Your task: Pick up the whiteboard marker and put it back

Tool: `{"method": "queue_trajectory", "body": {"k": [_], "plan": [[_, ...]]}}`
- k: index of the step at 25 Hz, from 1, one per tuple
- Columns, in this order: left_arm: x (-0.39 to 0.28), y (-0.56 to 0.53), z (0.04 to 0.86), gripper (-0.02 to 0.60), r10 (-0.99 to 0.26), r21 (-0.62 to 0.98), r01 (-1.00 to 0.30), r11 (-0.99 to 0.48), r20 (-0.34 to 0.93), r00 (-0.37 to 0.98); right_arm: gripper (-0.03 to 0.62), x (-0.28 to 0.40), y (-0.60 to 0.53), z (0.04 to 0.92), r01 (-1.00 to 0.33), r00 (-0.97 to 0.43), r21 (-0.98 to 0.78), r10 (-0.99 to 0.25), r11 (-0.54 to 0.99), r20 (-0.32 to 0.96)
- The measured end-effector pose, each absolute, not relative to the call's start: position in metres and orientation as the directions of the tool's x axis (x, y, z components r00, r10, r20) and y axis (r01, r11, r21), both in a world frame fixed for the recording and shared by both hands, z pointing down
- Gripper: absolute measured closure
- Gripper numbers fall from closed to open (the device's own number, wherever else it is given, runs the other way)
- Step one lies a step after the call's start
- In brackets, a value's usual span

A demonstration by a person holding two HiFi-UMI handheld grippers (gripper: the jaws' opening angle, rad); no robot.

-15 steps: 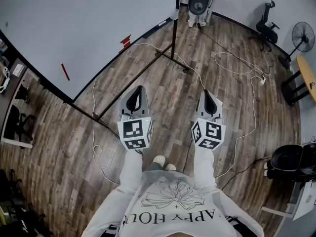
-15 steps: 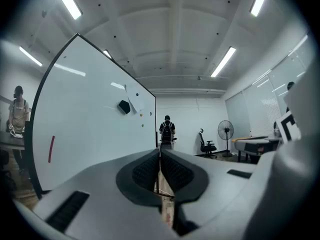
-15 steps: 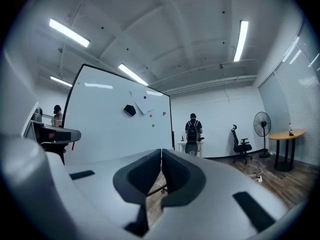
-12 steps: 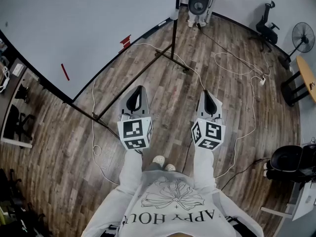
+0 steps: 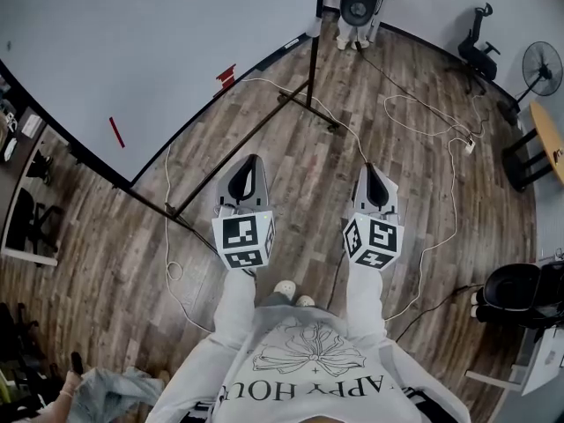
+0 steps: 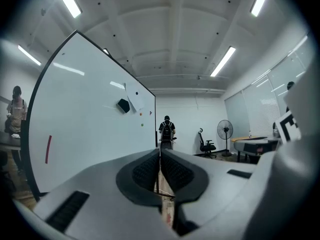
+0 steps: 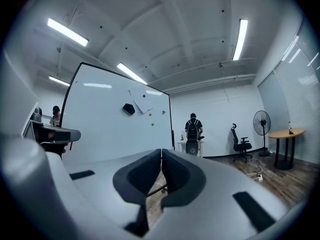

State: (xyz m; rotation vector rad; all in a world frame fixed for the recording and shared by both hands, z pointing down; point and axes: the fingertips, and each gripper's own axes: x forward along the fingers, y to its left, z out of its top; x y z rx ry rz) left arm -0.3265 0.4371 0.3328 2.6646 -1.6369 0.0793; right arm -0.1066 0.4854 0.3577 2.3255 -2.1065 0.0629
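A thin red marker-like stick (image 5: 115, 131) shows on the big whiteboard (image 5: 132, 51), far left of both grippers; it also appears as a red stick (image 6: 48, 149) in the left gripper view. I cannot tell whether it is a marker or a drawn stroke. A small red item (image 5: 226, 76) sits at the board's lower edge. My left gripper (image 5: 246, 176) is held level over the wood floor, shut, with nothing between its jaws (image 6: 160, 169). Beside it, my right gripper (image 5: 374, 183) is also level, shut and empty (image 7: 161, 171). Neither touches the board.
The whiteboard's black stand legs (image 5: 256, 135) and white cables (image 5: 414, 104) run over the floor ahead. A person with a backpack (image 7: 192, 129) stands at the far wall. An office chair (image 5: 476, 51), a fan (image 5: 539, 64) and a table (image 5: 548, 135) stand right. Another person's hand and grey cloth (image 5: 101, 390) show bottom left.
Both grippers stay where they were, shut. A person's hand with grey cloth has come into view at the bottom left of the head view.
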Motion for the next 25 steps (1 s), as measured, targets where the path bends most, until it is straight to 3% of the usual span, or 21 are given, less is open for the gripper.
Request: {"method": "queue_trajectory", "body": {"k": [16,25], "plan": [[-0.336,0.394,0.354,0.572,-0.874,-0.025,-0.876,-0.482,0.093,0.478,0.586,-0.124,0.447,0.385,-0.994,0.092,-0.06,-0.993,-0.096,0.07],[-0.302,0.337,0.368,0.571,-0.884,-0.008,-0.888,-0.459,0.1,0.456,0.586,-0.09,0.385,0.4,-0.996,0.063,-0.063,-0.995,-0.068,0.084]]}}
